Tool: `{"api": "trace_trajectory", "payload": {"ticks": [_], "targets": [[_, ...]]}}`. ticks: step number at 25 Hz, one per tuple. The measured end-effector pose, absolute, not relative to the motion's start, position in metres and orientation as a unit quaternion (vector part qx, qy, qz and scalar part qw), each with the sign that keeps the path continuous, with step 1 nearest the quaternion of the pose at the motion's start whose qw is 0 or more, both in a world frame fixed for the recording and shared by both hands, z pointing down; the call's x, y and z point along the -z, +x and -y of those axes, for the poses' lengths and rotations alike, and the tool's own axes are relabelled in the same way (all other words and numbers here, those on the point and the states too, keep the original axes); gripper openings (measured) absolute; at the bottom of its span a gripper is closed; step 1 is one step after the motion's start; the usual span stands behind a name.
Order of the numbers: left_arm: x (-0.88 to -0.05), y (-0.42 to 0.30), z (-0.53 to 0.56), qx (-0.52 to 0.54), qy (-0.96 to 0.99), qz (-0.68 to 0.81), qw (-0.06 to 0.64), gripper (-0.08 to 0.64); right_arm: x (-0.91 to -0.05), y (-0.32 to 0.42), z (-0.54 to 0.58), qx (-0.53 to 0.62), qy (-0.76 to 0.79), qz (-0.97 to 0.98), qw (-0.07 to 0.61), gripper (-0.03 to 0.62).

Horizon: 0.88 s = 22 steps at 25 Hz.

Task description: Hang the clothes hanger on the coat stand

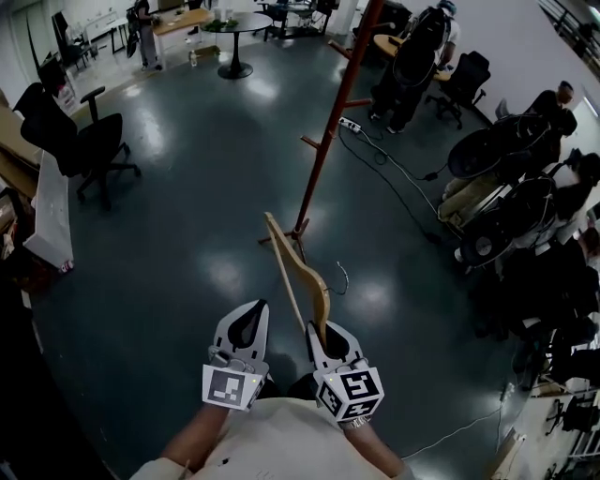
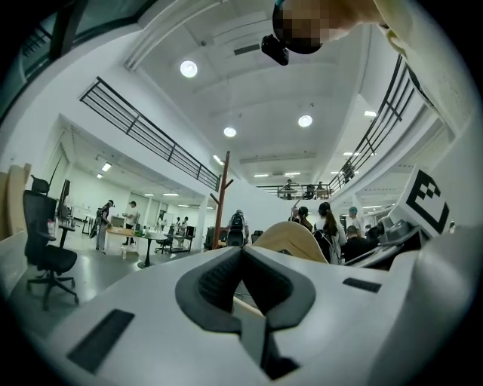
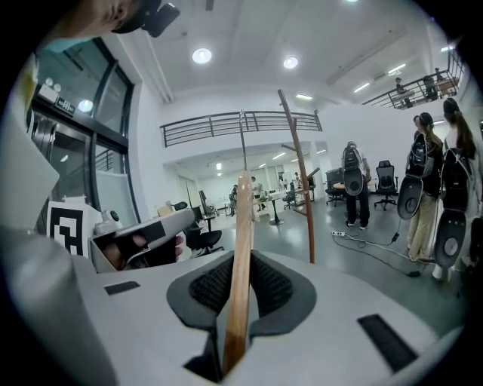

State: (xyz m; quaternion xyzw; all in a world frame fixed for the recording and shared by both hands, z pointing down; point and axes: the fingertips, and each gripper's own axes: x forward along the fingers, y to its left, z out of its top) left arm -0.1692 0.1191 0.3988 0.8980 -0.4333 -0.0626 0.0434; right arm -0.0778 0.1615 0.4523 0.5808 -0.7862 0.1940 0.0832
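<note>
A wooden clothes hanger (image 1: 298,274) with a thin metal hook (image 1: 344,277) stands up from my right gripper (image 1: 322,336), which is shut on its lower arm. In the right gripper view the hanger (image 3: 242,226) runs edge-on between the pads. The red-brown coat stand (image 1: 330,131) rises from the dark floor just beyond the hanger, apart from it; the coat stand (image 3: 300,173) shows ahead and to the right. My left gripper (image 1: 247,326) hangs beside the right one, shut, with nothing between its pads (image 2: 241,255). The hanger (image 2: 296,237) shows to its right.
A black office chair (image 1: 96,142) stands at the left, a round table (image 1: 234,26) at the back. A power strip with a cable (image 1: 352,124) lies near the stand's base. People with black gear (image 1: 525,187) crowd the right side; one person (image 1: 417,56) stands behind the stand.
</note>
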Motion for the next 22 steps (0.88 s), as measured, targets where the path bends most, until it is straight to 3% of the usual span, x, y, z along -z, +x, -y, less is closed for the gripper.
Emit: {"api": "trace_trajectory", "payload": {"ticks": [11, 22], "targets": [[-0.41, -0.149, -0.095, 0.026, 0.916, 0.399, 0.035, 0.012, -0.444, -0.05, -0.135, -0.182, 0.596, 0.778, 0.081, 0.067], [-0.398, -0.135, -0.007, 0.024, 0.901, 0.433, 0.026, 0.012, -0.442, -0.036, -0.015, -0.183, 0.566, 0.801, 0.064, 0.067]]}}
